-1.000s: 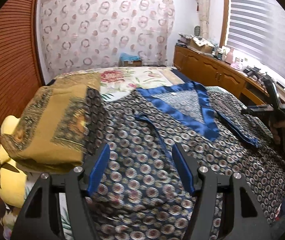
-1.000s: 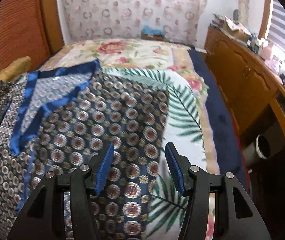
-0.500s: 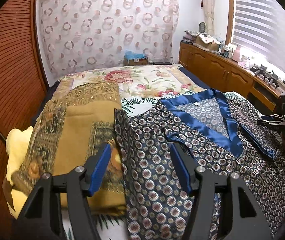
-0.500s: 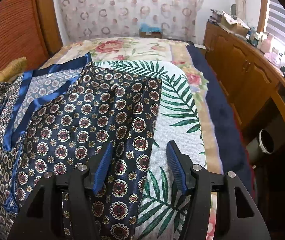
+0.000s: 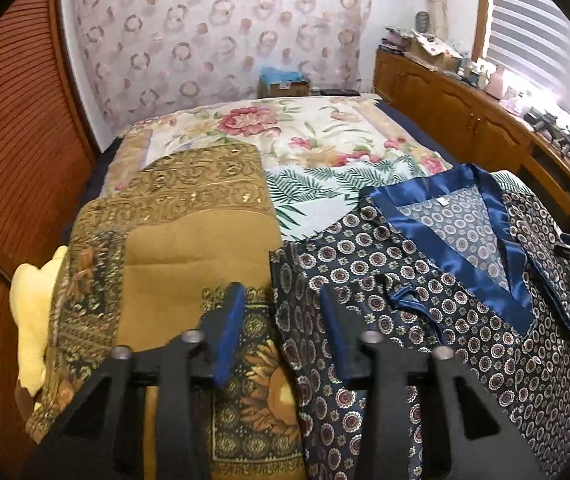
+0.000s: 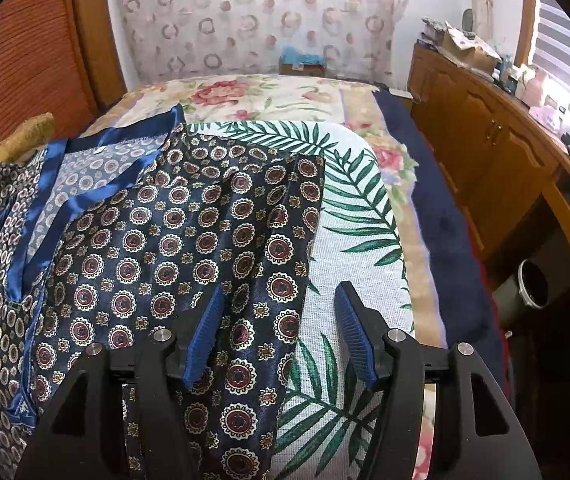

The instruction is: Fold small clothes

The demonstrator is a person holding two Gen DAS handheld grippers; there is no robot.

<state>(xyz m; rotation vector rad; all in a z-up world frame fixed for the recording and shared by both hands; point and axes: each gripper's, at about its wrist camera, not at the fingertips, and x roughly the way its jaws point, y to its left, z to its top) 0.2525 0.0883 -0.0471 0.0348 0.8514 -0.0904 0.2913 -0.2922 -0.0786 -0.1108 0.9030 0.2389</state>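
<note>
Sliding sideways to the patterned top's (image 5: 425, 320) sleeve edge on the bed (image 5: 325, 148), the left gripper (image 5: 281, 332) had just been narrowing its fingers — nothing pinched yet — while the right gripper (image 6: 281, 336) straddled the opposite sleeve, unclenched, readying a fold.

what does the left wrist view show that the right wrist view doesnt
Only the left wrist view: the whole gold patterned cloth folded at the bed's left side, a yellow cushion beside it, and the left tool, whose jaws have just been closing, with the garment's left edge between them.

Only the right wrist view: the right tool straddling the garment's right edge, jaws apart, and a dark bin on the floor.

Both: the navy medallion-print garment with blue satin collar, the floral bedspread and the wooden cabinets.
</note>
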